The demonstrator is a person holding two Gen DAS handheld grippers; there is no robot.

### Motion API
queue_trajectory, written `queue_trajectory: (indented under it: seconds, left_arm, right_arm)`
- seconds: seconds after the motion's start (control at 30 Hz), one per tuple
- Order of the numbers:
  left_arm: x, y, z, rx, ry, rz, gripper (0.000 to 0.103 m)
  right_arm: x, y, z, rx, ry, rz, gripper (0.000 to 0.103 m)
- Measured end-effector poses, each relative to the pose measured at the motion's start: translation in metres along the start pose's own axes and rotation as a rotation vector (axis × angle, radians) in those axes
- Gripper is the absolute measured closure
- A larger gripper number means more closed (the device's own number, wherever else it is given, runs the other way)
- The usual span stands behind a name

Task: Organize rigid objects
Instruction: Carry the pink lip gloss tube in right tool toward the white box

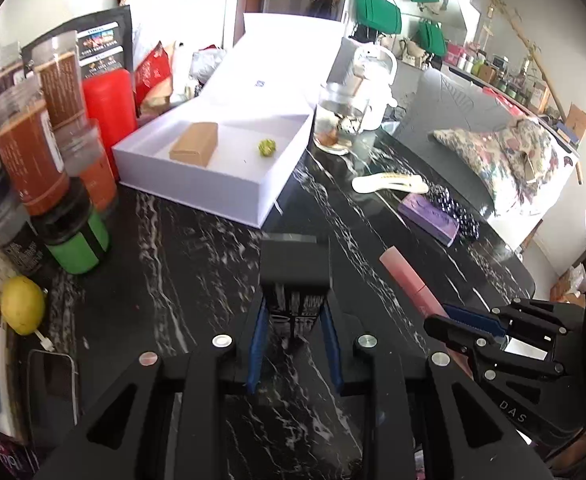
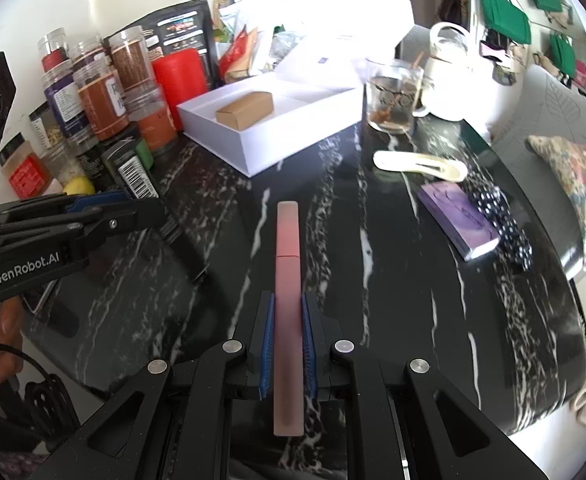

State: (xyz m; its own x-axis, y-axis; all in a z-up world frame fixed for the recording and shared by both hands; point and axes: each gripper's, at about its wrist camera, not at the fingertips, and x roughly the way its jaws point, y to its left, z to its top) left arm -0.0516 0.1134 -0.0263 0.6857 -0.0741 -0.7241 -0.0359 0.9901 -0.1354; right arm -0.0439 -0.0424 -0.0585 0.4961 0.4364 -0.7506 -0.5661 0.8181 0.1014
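Note:
My left gripper [image 1: 293, 312] is shut on a small black box [image 1: 295, 264], held above the black marble table [image 1: 197, 256]. The black box also shows in the right wrist view [image 2: 133, 172], barcode side up. My right gripper [image 2: 287, 312] is shut on a long pink tube [image 2: 287, 280], which also shows in the left wrist view [image 1: 407, 276]. An open white box [image 1: 229, 176] lies ahead on the table with a brown carton [image 1: 195, 144] and a small green ball [image 1: 266, 147] inside. The white box [image 2: 261, 148] and brown carton [image 2: 245, 108] show in the right wrist view.
Jars and a red canister [image 1: 109, 96] crowd the left. A lemon [image 1: 23, 304] and a phone [image 1: 53, 384] lie at near left. A glass mug [image 2: 393, 96], cream hair clip [image 2: 417, 164], purple box [image 2: 457, 216] and dotted cloth [image 2: 501, 216] lie right, near the table edge.

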Motion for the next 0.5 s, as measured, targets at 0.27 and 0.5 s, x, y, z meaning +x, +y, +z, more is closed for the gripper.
queue_trajectory:
  seconds: [0.27, 0.5]
  left_arm:
    - [-0.012, 0.007, 0.018, -0.001, -0.055, 0.013, 0.078]
    - [-0.017, 0.005, 0.037, 0.013, -0.088, 0.01, 0.078]
  right_arm:
    - [-0.006, 0.003, 0.02, -0.024, -0.039, 0.014, 0.09]
    - [-0.009, 0.002, 0.04, -0.055, -0.082, 0.015, 0.09]
